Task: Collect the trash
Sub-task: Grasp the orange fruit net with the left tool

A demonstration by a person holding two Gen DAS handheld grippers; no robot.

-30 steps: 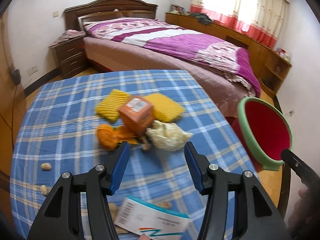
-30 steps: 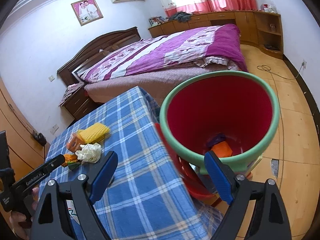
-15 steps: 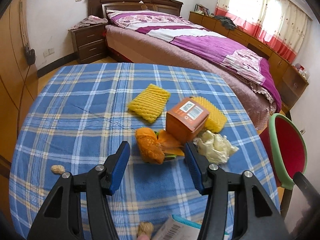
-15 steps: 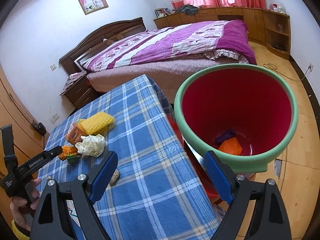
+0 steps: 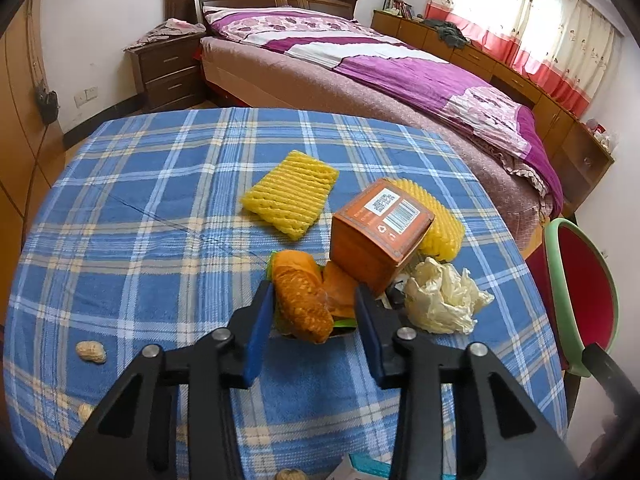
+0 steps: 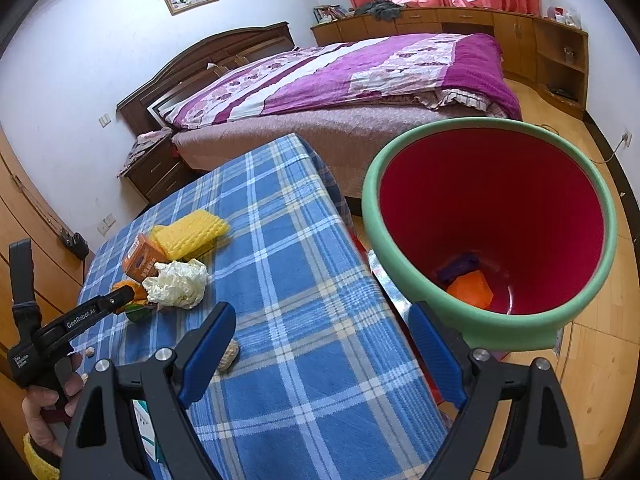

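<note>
The left gripper has just been closing its jaws around a crumpled orange wrapper; the blue pads flank it closely, though whether they press on it yet cannot be told. The wrapper lies near the middle of the blue plaid tablecloth, in a small heap of trash. Touching it on the right leans one orange carton with a barcode on its upper face, and just right of that sits one crumpled cream plastic bag. Two yellow foam fruit nets lie farther off — one flat net alone, left of the carton, the other net partly behind the carton. Peanut shells are scattered at the near left; three show in the left view, the clearest peanut well apart from the heap. The right gripper hangs wide open and empty above the table's right edge, one peanut just beside its left pad. Right of the table stands one red bin with a green rim — an orange scrap and something purple lie in its bottom.
</note>
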